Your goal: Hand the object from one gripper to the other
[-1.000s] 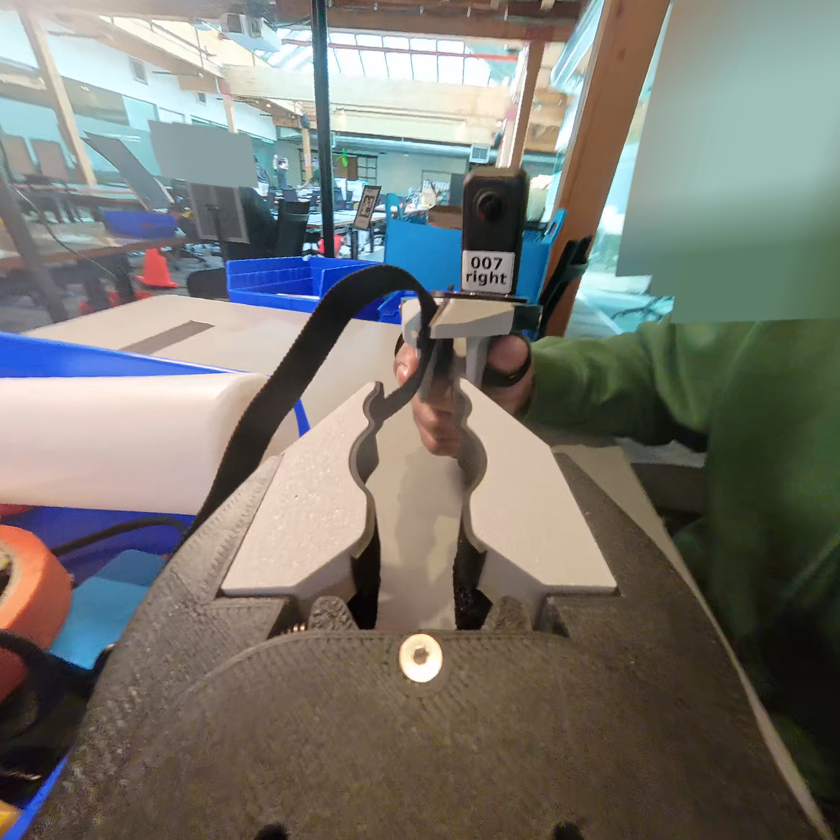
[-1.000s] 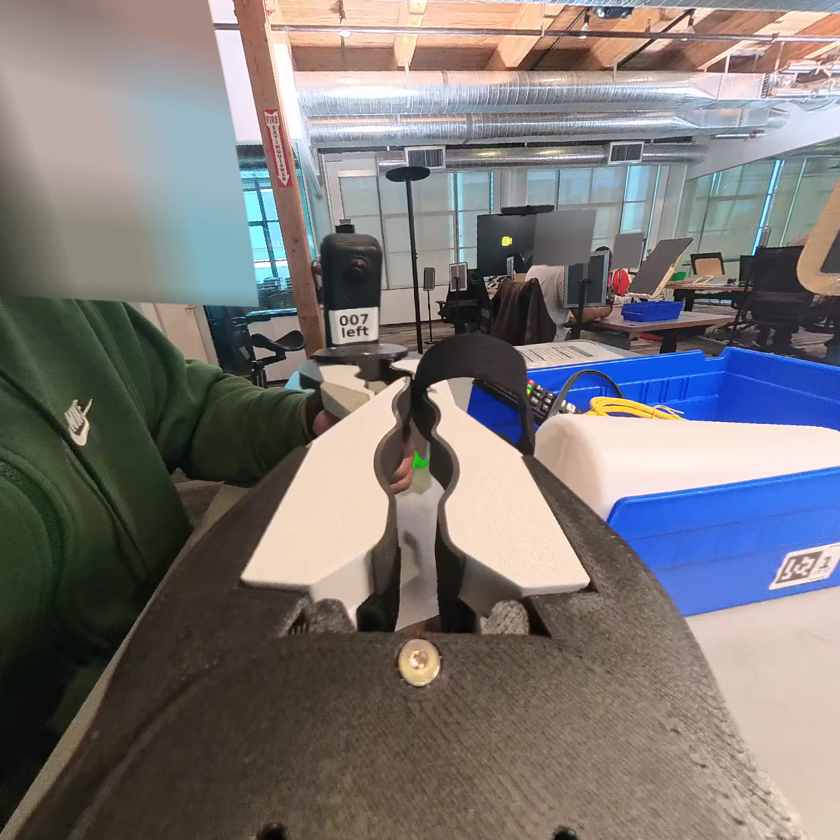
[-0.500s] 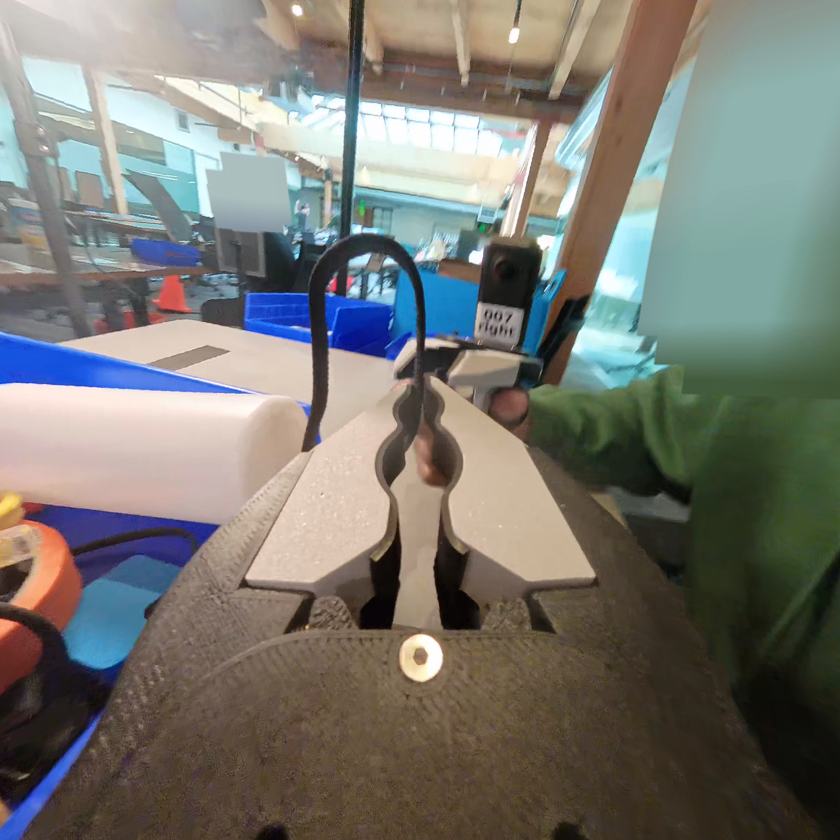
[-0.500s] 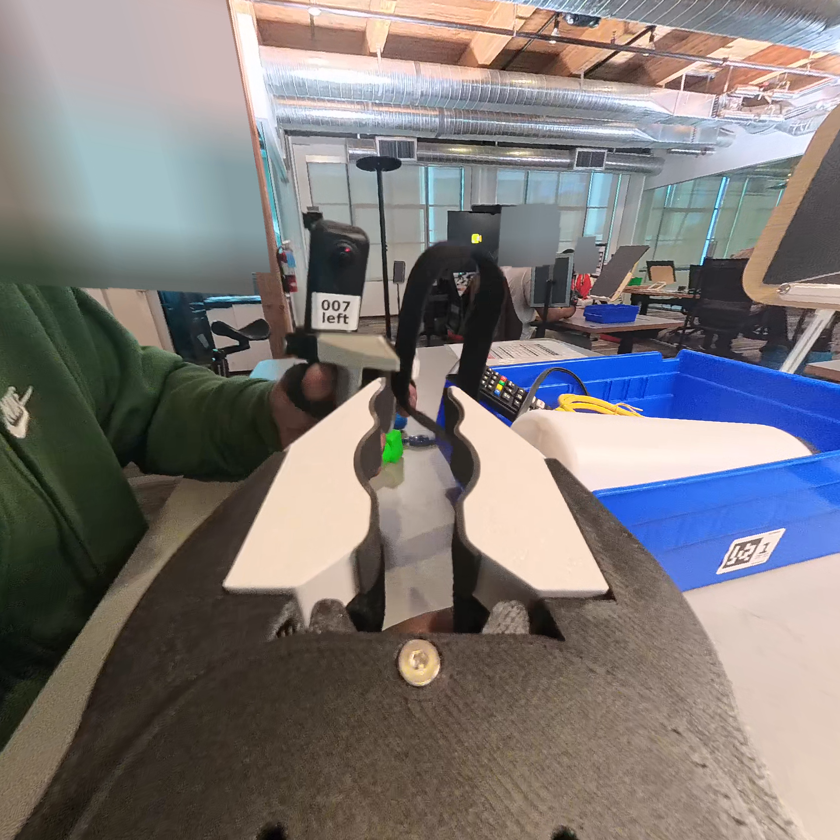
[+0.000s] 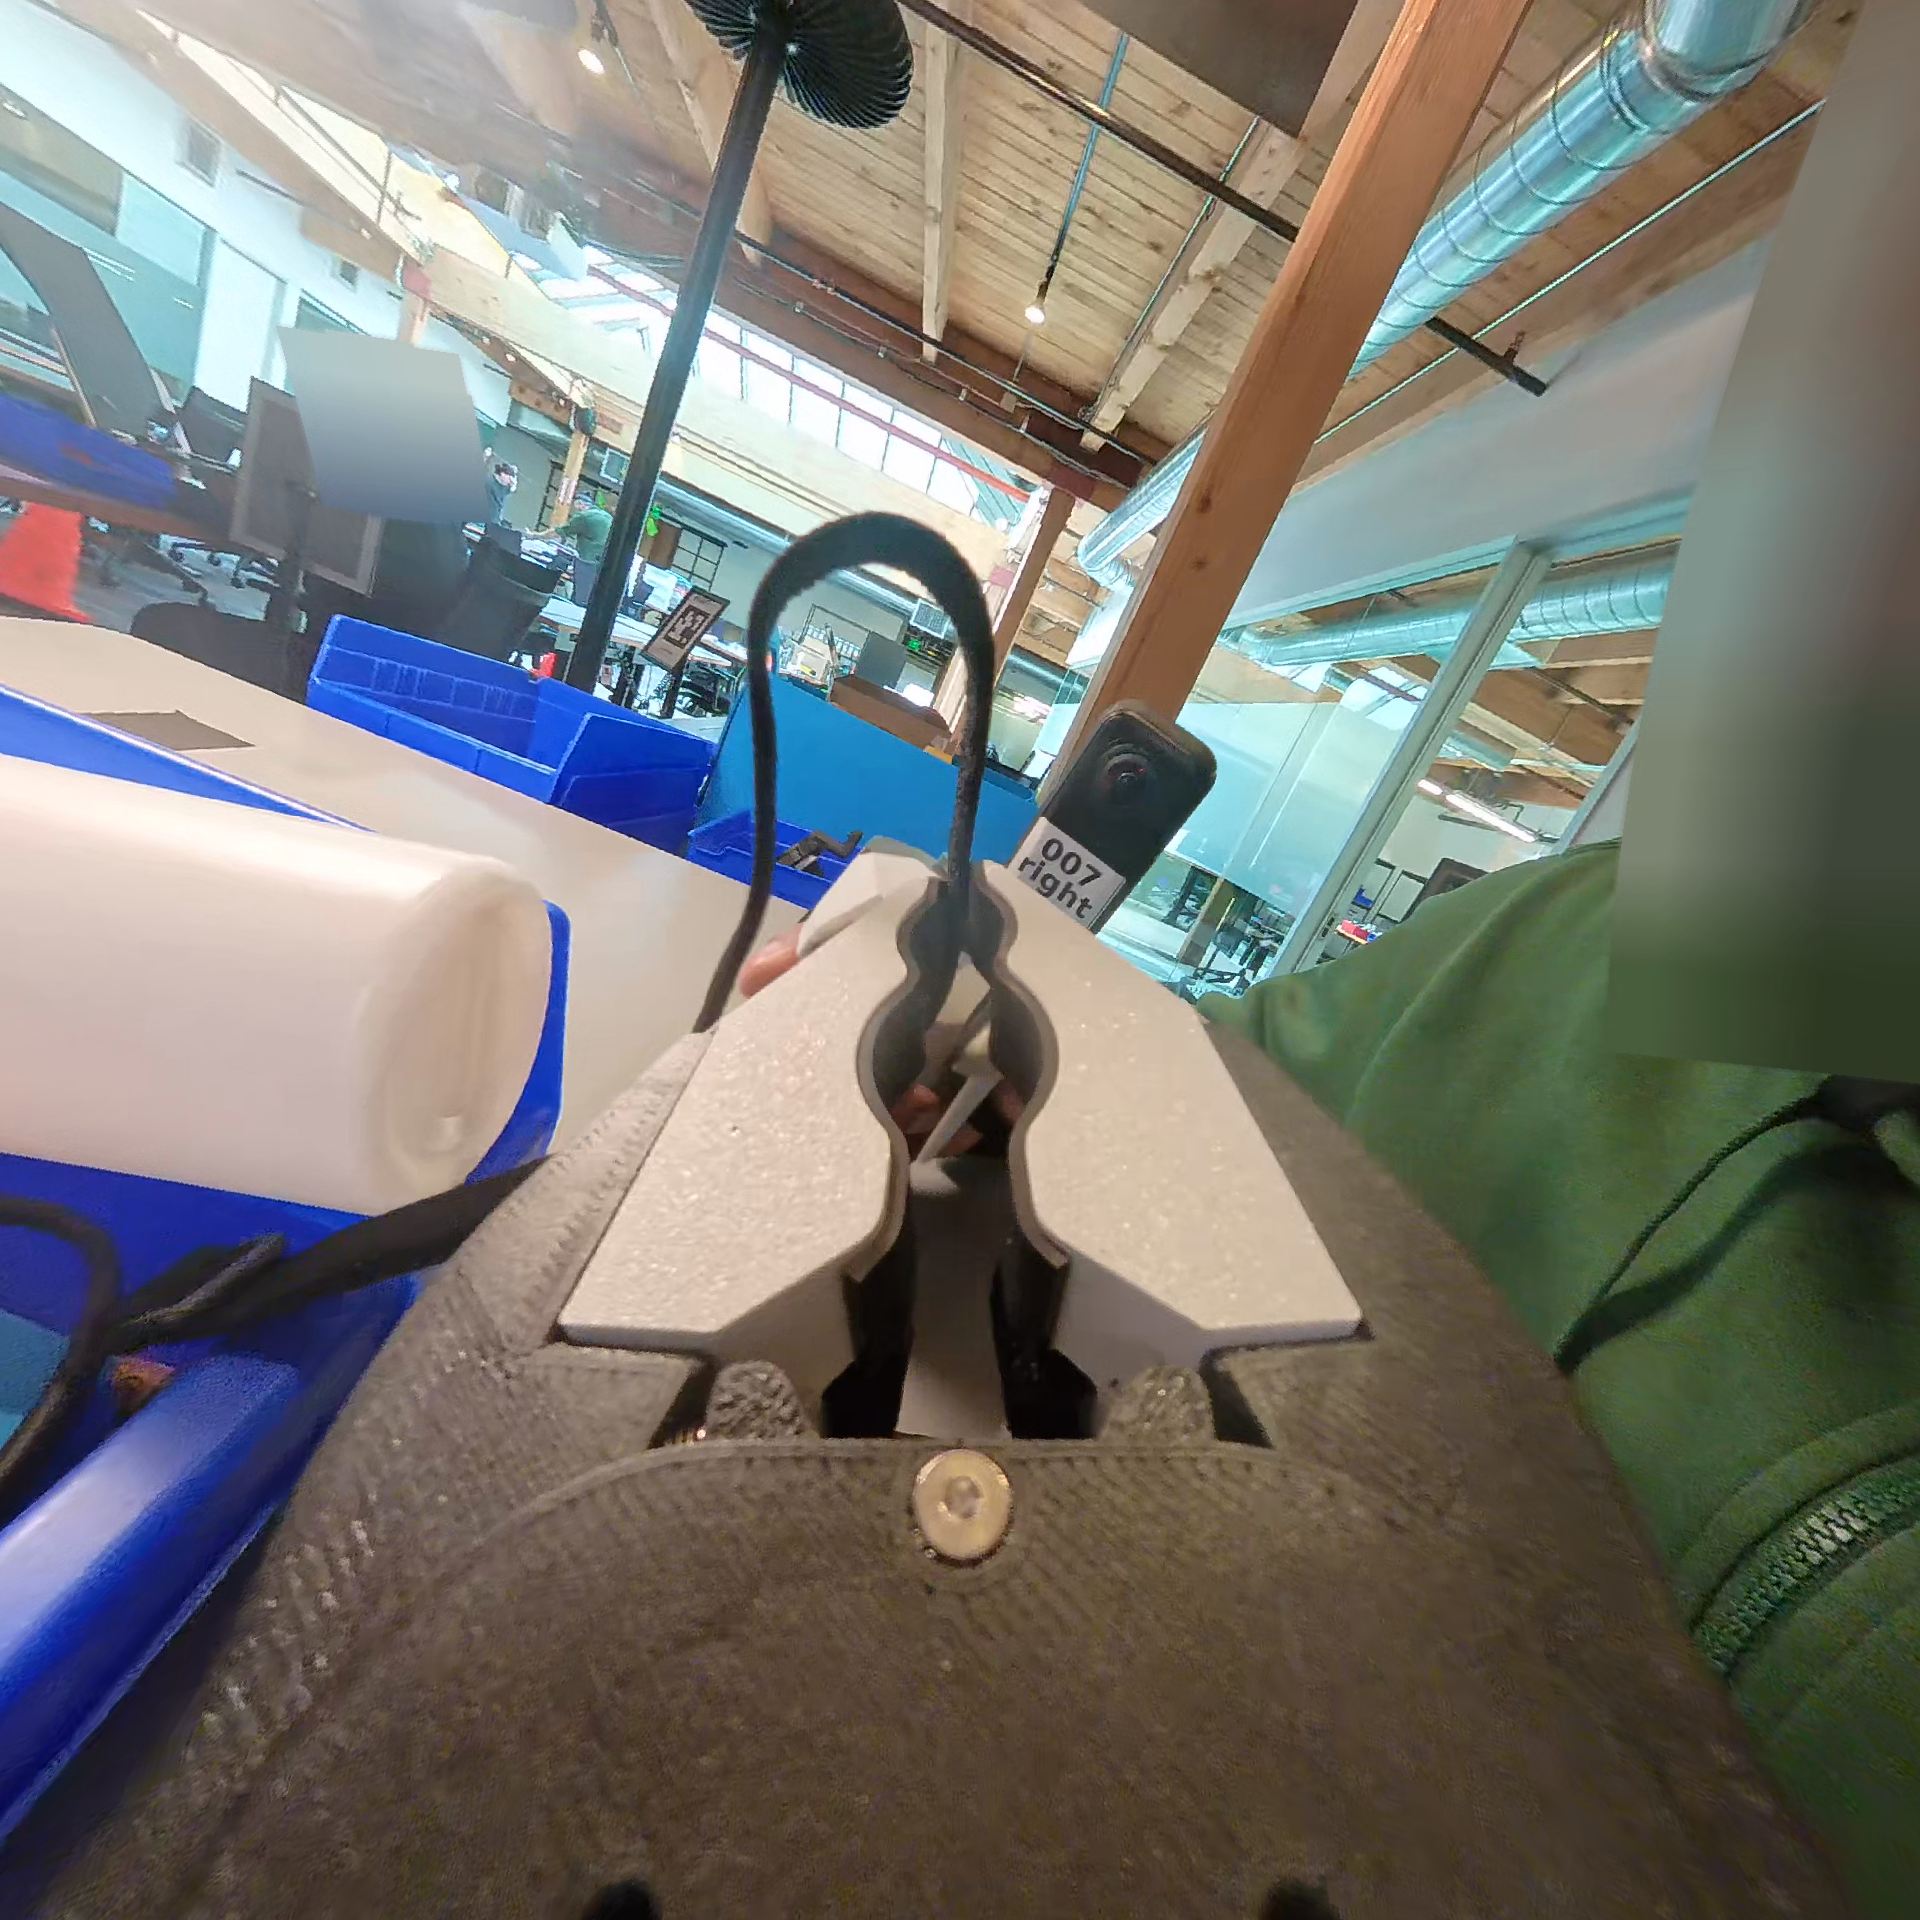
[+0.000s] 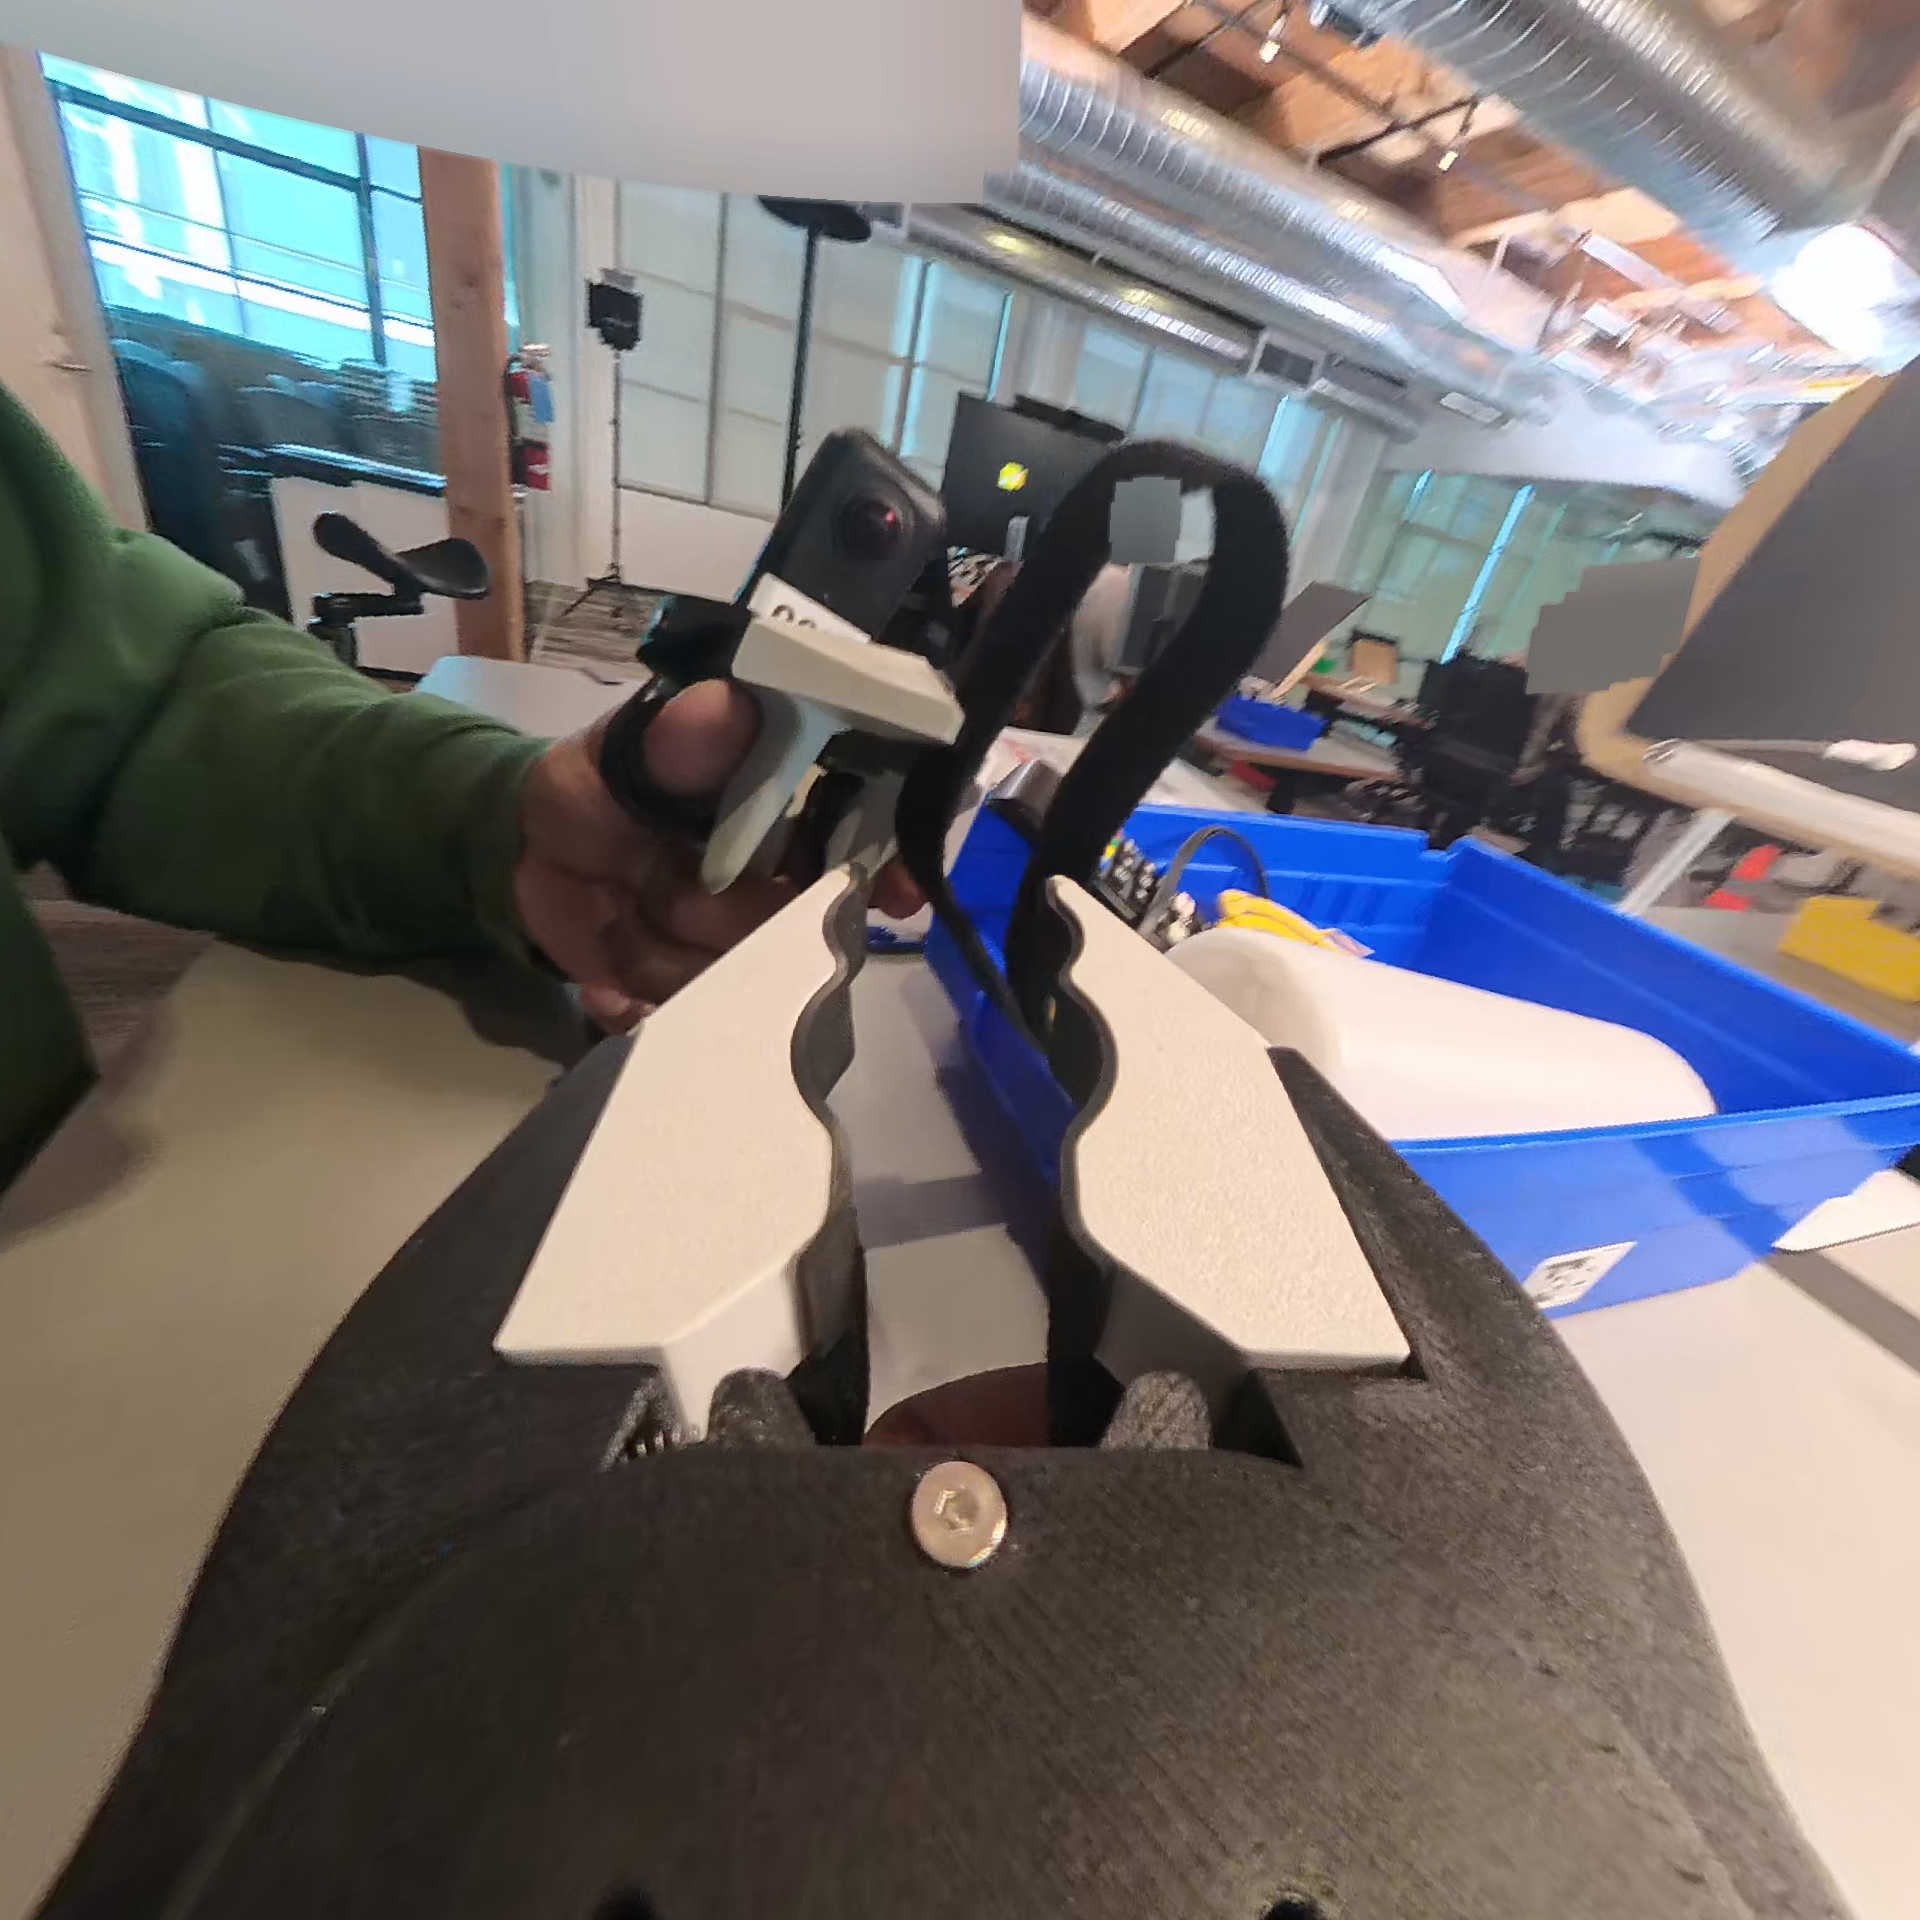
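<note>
From the left wrist view, the left gripper is pinching the black strap at its tips, jaws clenched. From the right wrist view, the right gripper is gaping, jaws released, the strap looping above.

The black strap is a flat, narrow band of fuzzy fabric (hook-and-loop by the look of it), bent into a tall arch above the tips of the left tongs, which pinch one leg of it. Its other leg runs down beside them on the left. In the right wrist view the strap curves over and drops between the spread right tongs, lying against their right finger.
</note>
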Available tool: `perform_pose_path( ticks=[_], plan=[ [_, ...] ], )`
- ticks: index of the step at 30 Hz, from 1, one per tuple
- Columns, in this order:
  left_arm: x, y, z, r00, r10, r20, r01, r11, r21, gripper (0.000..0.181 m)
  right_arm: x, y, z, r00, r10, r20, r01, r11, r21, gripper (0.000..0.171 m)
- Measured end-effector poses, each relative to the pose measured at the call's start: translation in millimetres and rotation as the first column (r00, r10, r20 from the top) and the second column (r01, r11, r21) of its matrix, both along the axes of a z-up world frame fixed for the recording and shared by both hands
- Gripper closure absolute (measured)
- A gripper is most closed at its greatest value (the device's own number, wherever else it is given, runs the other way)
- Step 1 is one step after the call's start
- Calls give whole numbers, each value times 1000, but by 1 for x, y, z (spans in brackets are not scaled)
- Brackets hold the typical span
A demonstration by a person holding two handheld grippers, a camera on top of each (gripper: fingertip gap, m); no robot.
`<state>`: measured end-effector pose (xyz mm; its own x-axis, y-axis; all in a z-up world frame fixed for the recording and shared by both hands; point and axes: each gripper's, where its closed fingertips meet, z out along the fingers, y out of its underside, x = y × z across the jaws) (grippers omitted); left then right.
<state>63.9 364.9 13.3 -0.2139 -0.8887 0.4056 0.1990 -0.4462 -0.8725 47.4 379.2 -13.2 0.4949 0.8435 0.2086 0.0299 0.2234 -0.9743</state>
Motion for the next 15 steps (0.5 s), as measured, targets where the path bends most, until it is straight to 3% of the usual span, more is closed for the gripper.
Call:
perform_pose_path(
  ticks=[7,10,15],
  plan=[
    [1,-7,1,999,-50,11,50,999,-17,177,-4,-2,-4,997,-33,73,27,996,82,141],
    [1,-9,1,997,-73,14,74,997,-38,175,-6,-2,-8,995,-40,87,33,996,84,161],
    [1,-3,1,999,-46,-1,46,998,-39,150,-1,3,-4,998,-34,43,33,999,28,168]
  ],
)
